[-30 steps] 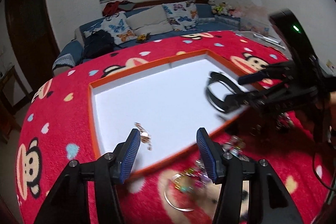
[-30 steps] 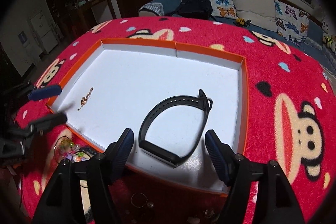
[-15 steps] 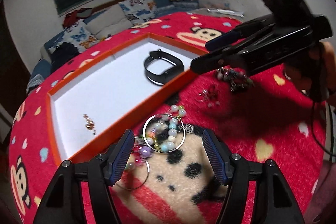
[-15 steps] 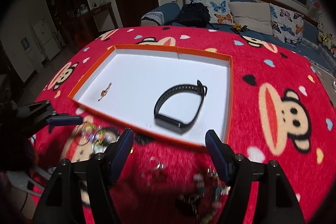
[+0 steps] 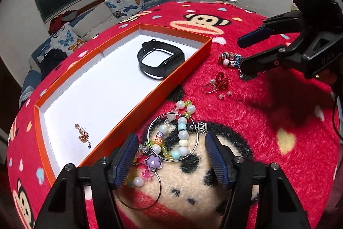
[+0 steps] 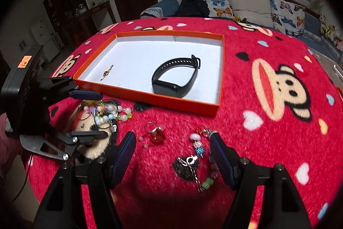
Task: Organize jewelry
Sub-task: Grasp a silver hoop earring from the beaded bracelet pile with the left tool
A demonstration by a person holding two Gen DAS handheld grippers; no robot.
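An orange tray (image 5: 150, 98) with a white floor holds a black wristband (image 5: 160, 70) and a small gold chain (image 5: 82, 136). In front of it, on the red blanket, lie beaded wire hoops (image 5: 182, 134). My left gripper (image 5: 171, 143) hovers over them with its jaws closing; the hoops lie between the fingers and the pads press on nothing. Further right are a red ring charm (image 6: 155, 132) and a beaded charm bracelet (image 6: 198, 149). My right gripper (image 6: 172, 141) stands open above the bracelet, apart from it.
A red monkey-print blanket (image 6: 268, 126) covers the whole table. Behind it stand a sofa with butterfly cushions (image 6: 246, 8) and a black backpack (image 6: 193, 6). A dark cabinet (image 6: 70, 5) stands at the far left of the right wrist view.
Both grippers have drawn back from over the tray to the loose jewelry on the blanket. The left one rolled and sank toward the beaded hoops. The wristband and chain stayed in the tray.
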